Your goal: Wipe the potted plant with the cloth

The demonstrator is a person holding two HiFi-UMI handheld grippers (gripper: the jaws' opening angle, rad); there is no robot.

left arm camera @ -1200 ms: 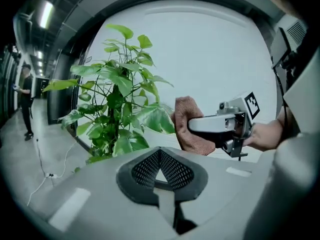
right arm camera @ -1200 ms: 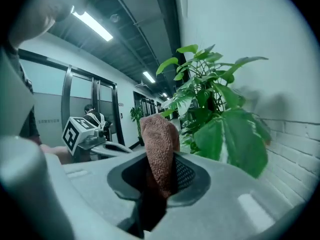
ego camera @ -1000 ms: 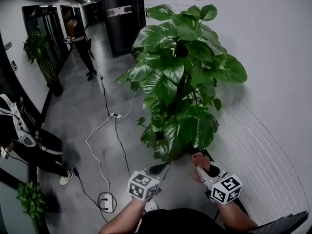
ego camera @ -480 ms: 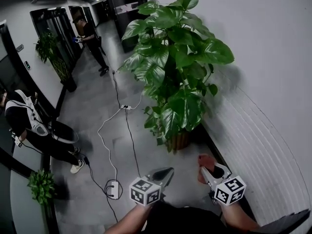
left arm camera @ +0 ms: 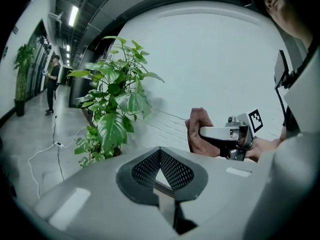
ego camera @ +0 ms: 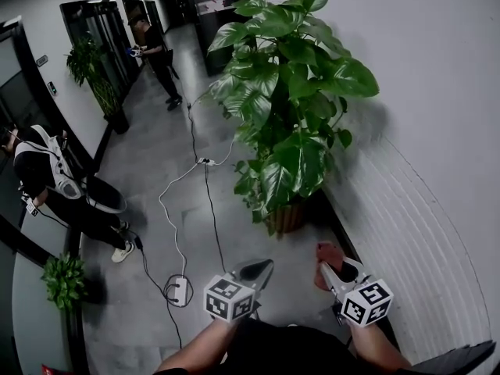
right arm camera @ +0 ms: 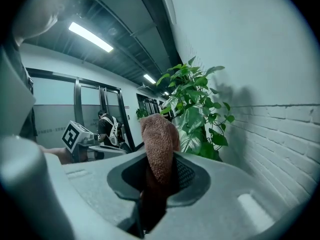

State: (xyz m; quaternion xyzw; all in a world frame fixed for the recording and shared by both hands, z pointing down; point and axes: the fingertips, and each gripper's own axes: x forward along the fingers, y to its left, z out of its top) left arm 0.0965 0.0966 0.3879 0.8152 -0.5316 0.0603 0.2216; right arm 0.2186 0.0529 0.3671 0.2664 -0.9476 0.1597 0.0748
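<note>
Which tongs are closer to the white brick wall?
Right. The right tongs, holding the cloth, are close beside the wall; the left tongs are farther out, over the floor.

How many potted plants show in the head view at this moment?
3. A big plant stands against the wall ahead. A tall one is farther off at left. A small one is at lower left. Others may be hidden out of frame.

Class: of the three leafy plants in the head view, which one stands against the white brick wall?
The big broad-leaved plant at right. The corridor plant and the small plant both stand along the dark left side.
</note>
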